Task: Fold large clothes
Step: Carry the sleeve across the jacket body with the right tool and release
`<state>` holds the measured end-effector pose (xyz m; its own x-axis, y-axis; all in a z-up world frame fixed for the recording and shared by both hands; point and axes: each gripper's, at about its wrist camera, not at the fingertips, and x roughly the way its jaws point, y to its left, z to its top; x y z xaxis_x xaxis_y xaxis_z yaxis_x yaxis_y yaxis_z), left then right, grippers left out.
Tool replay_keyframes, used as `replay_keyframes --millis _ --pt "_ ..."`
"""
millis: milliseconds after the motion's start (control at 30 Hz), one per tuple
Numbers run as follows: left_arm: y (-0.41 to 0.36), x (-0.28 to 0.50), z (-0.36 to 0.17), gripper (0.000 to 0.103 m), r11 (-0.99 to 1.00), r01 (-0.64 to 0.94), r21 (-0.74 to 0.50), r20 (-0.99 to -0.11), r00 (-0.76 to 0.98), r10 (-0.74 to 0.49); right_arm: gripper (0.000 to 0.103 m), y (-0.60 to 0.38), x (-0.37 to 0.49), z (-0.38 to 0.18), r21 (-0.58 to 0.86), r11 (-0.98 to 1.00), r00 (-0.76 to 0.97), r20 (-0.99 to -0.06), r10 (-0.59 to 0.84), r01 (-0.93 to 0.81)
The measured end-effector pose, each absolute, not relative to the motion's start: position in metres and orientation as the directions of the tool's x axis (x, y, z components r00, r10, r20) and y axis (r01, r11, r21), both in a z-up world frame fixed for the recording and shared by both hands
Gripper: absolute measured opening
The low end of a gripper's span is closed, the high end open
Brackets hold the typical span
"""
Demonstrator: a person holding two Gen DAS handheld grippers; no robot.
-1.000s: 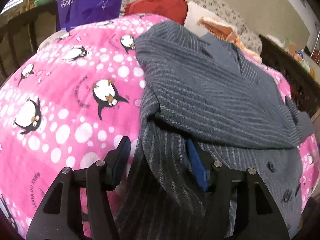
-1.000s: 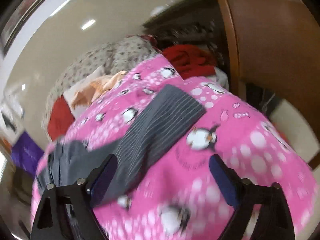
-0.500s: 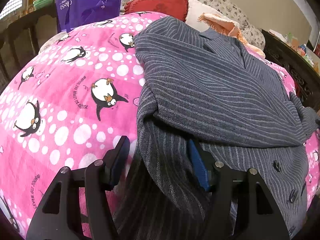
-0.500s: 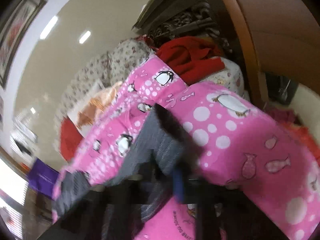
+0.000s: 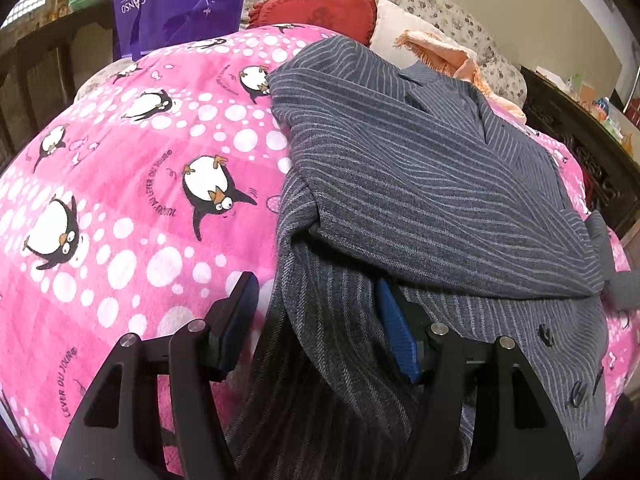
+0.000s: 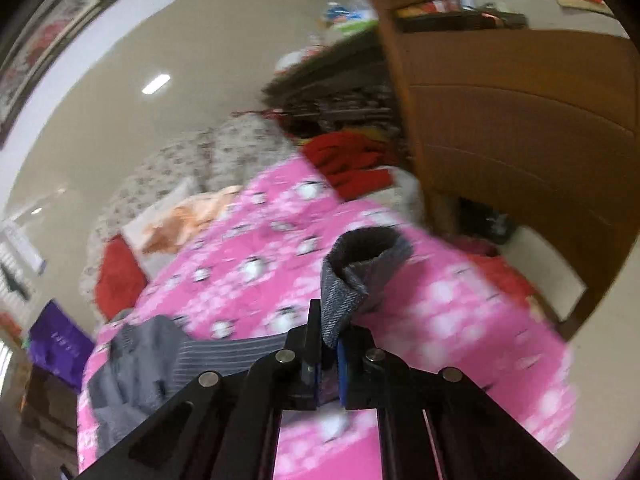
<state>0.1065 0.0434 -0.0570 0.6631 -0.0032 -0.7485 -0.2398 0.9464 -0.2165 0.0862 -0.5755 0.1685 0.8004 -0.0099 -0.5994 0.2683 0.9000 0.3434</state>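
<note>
A grey pinstriped jacket [image 5: 420, 184] lies on a pink penguin blanket [image 5: 120, 200], one sleeve folded across its front. My left gripper [image 5: 316, 320] is open, its jaws wide on either side of the jacket's near left edge, low over the cloth. In the right wrist view my right gripper [image 6: 329, 354] is shut on the cuff of the jacket's sleeve [image 6: 356, 276] and holds it up above the blanket [image 6: 440, 300]. The rest of the jacket [image 6: 152, 364] lies at the lower left.
A purple bag [image 5: 180, 0], a red cushion [image 5: 316, 8] and an orange cloth [image 5: 440, 56] sit at the bed's far end. Dark carved furniture [image 5: 592, 152] stands along the right. A wooden wardrobe [image 6: 520, 120] and red clothes [image 6: 352, 160] are beyond the bed.
My right gripper went from open above the sleeve to shut on its cuff, and it has lifted the cuff off the blanket. My left gripper has stayed open in place.
</note>
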Motion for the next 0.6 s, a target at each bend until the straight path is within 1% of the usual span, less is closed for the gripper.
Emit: replay_keyframes --millis 100,167,233,267,333,367,400,467,533,567,600 --pt "0.054 0.105 -0.049 0.062 0.934 -0.253 -0.252 -0.752 0.659 -0.025 0.005 -0.516 0.095 0.17 0.339 0.929 0.819 -0.569 0.075 0.151" --pt "0.07 0.1 -0.034 0.062 0.923 -0.298 -0.244 -0.732 0.681 0.027 0.005 -0.467 0.108 0.163 0.346 0.936 0.816 -0.559 0.147 0.069" --pt "0.083 0.094 -0.022 0.062 0.91 -0.399 -0.11 -0.725 0.659 0.201 0.005 -0.415 0.124 0.152 0.341 0.94 0.796 -0.564 0.218 -0.016" --pt "0.091 0.092 -0.019 0.062 0.888 -0.46 -0.012 -0.723 0.617 0.31 0.005 -0.39 0.131 0.146 0.334 0.941 0.784 -0.569 0.247 -0.055" --pt "0.109 0.089 -0.021 0.062 0.843 -0.524 0.121 -0.715 0.543 0.44 0.005 -0.344 0.145 0.135 0.339 0.933 0.757 -0.576 0.309 -0.123" --pt "0.115 0.088 -0.023 0.062 0.829 -0.538 0.153 -0.716 0.518 0.468 0.005 -0.315 0.152 0.13 0.343 0.925 0.74 -0.576 0.346 -0.165" --pt "0.125 0.086 -0.028 0.062 0.818 -0.547 0.178 -0.722 0.493 0.486 0.005 -0.294 0.157 0.128 0.342 0.918 0.728 -0.576 0.372 -0.199" --pt "0.143 0.081 -0.036 0.062 0.809 -0.56 0.178 -0.739 0.466 0.486 0.005 -0.241 0.168 0.123 0.339 0.898 0.698 -0.57 0.433 -0.28" --pt "0.157 0.075 -0.046 0.062 0.809 -0.57 0.144 -0.757 0.463 0.461 0.005 -0.201 0.173 0.12 0.336 0.878 0.673 -0.565 0.478 -0.341" --pt "0.161 0.07 -0.049 0.063 0.818 -0.566 0.102 -0.754 0.493 0.435 0.005 -0.179 0.174 0.117 0.339 0.862 0.656 -0.559 0.507 -0.378" --pt "0.165 0.066 -0.051 0.069 0.82 -0.567 0.074 -0.747 0.513 0.422 0.005 -0.16 0.175 0.113 0.34 0.848 0.64 -0.557 0.53 -0.407"
